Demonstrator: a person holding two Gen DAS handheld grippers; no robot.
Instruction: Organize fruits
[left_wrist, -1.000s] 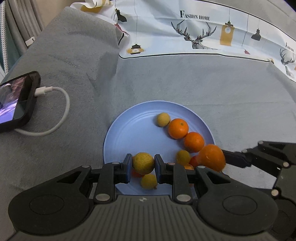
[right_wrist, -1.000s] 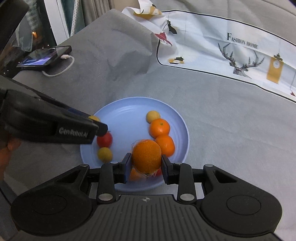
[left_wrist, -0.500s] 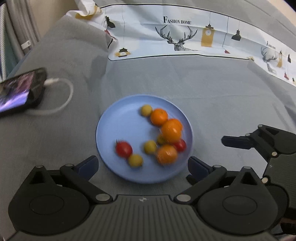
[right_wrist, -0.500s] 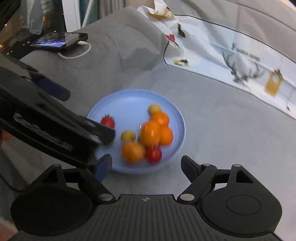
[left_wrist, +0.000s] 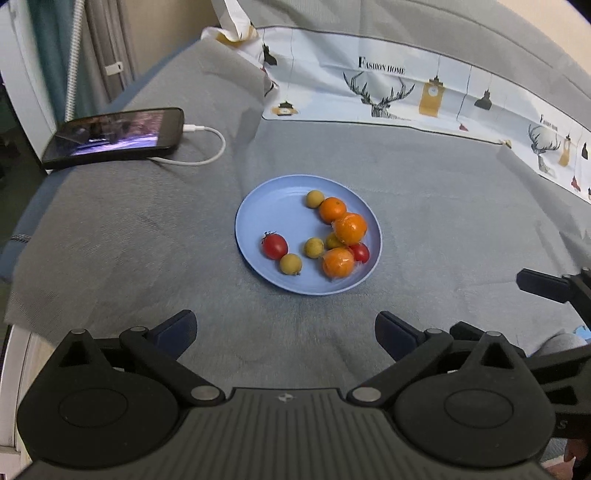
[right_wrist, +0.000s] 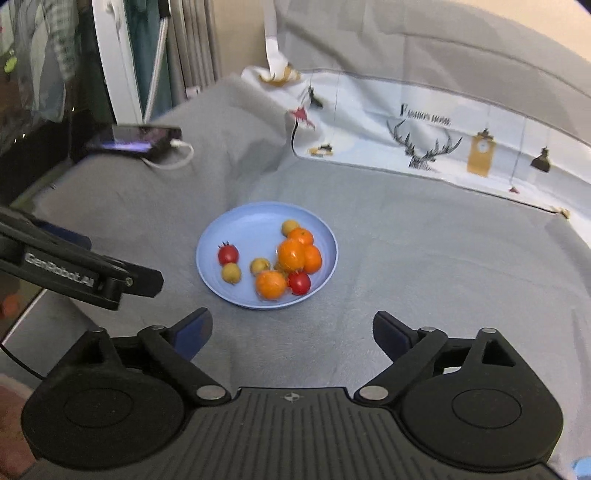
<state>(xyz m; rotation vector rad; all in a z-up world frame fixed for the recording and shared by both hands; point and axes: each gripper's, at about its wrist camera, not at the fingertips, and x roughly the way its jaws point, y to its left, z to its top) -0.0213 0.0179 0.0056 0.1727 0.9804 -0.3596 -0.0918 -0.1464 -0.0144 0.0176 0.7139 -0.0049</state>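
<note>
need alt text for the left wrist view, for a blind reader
A round light-blue plate of oranges, red tomatoes and small yellow fruits sits on grey cloth. The black left gripper, jaws wide and empty, hangs nearer the camera; a black phone lies far left.

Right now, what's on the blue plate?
On the plate: oranges, two tomatoes and small yellow fruits. Anything beneath the orange pile is hidden.

Printed cloth (left_wrist: 388, 92) reads "FASHION HOME" above a deer head; left tool (right_wrist: 110, 280) side bears "GenRobot.AI" lettering.
</note>
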